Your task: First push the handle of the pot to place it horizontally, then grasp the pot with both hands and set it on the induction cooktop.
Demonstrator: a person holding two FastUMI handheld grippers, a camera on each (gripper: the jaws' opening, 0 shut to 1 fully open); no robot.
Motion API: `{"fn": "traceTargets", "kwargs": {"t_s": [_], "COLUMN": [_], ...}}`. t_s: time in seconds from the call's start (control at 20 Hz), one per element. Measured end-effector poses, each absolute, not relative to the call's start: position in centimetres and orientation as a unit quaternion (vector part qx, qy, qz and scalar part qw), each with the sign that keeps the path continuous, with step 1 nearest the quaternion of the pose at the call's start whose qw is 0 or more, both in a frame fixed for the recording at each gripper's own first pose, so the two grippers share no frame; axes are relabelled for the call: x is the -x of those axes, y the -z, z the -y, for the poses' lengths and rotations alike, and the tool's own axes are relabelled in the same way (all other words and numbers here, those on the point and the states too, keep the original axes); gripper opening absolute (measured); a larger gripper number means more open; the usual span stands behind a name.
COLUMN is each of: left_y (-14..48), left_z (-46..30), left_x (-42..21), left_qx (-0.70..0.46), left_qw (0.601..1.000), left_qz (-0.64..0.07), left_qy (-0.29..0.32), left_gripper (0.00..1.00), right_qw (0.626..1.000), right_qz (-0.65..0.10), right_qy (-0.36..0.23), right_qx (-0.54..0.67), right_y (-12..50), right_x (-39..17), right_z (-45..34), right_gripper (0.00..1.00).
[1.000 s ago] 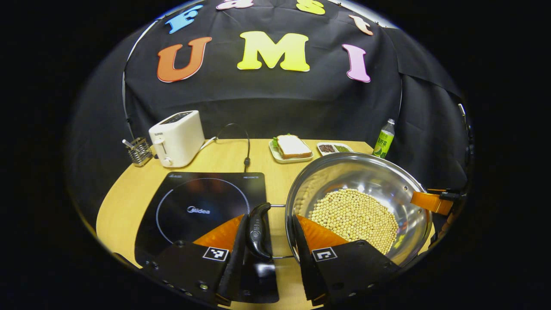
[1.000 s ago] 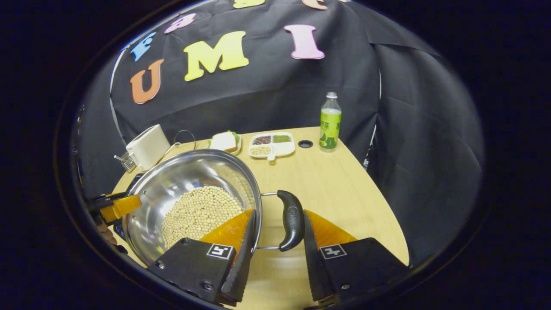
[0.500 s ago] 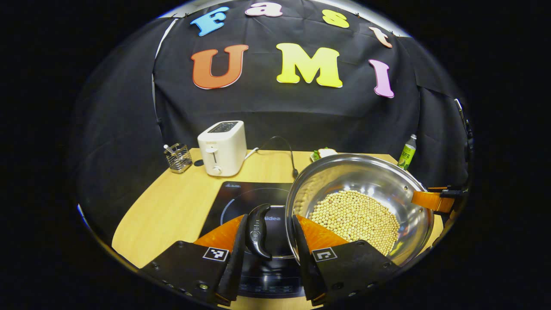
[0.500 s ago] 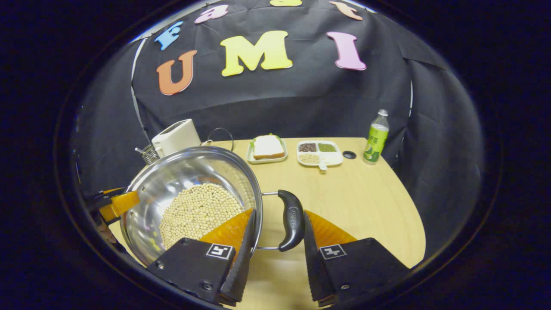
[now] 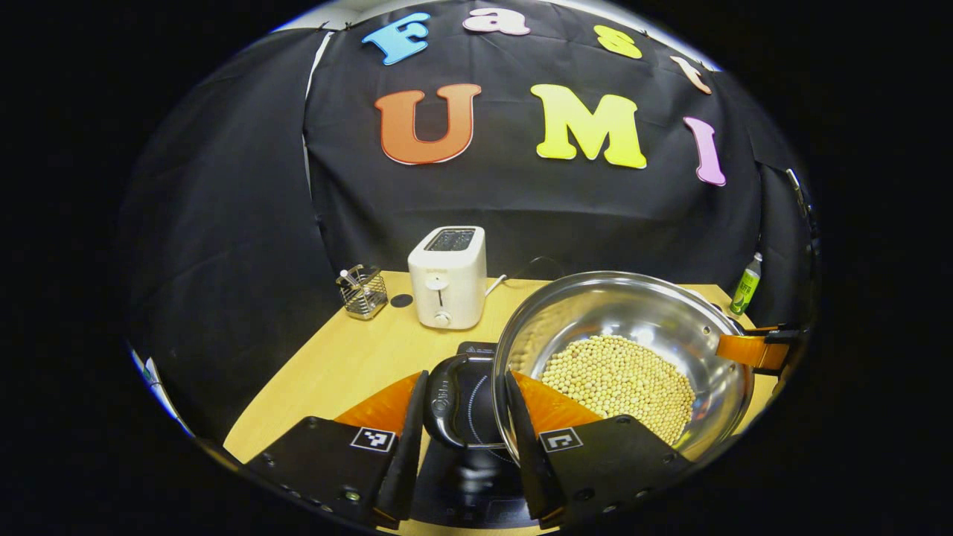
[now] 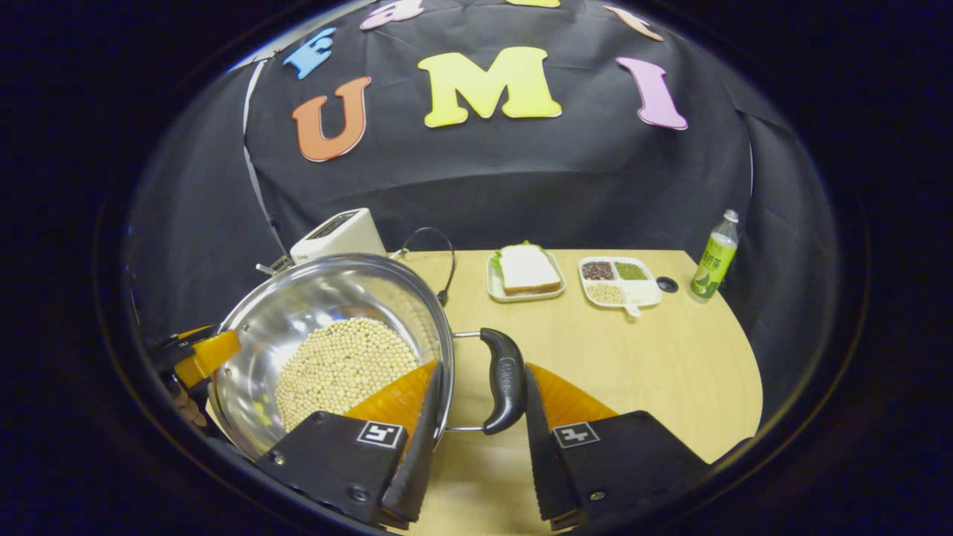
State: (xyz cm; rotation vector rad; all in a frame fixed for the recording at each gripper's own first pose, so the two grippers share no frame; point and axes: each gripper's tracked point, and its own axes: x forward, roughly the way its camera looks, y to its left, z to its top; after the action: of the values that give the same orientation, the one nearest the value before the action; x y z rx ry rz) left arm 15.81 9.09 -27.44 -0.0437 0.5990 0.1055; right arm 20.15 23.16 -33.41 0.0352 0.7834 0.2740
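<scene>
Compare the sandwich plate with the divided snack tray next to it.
The sandwich plate has one open well holding a sandwich; the divided snack tray is split into compartments of dark, green and pale bits. The tray has a small tab; the plate has none. Both are pale, on the table.

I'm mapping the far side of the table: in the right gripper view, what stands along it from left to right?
Toaster → sandwich plate → divided snack tray → small black cap → green bottle.
</scene>
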Motion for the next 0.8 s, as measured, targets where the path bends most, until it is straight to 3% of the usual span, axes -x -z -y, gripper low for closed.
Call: {"fn": "traceTargets", "kwargs": {"t_s": [0.4,0.8], "left_y": [26.6,31.7], "left_z": [-12.6,-13.7], "left_x": [-18.6,-19.9], "left_qx": [0.029,0.028], "left_qw": [0.957,0.947], "left_qz": [-0.281,-0.314], "left_qy": [-0.067,-0.063], "left_gripper": [0.55,0.56], "right_qw": [0.920,0.912], "right_qz": [-0.364,-0.388], "right_qy": [-0.142,-0.127], "right_qx": [-0.007,0.031], "right_y": [31.9,36.6], "right_x": [-23.0,-23.7], "right_z": [-27.5,-28.9], "right_gripper": [0.58,0.59]}}
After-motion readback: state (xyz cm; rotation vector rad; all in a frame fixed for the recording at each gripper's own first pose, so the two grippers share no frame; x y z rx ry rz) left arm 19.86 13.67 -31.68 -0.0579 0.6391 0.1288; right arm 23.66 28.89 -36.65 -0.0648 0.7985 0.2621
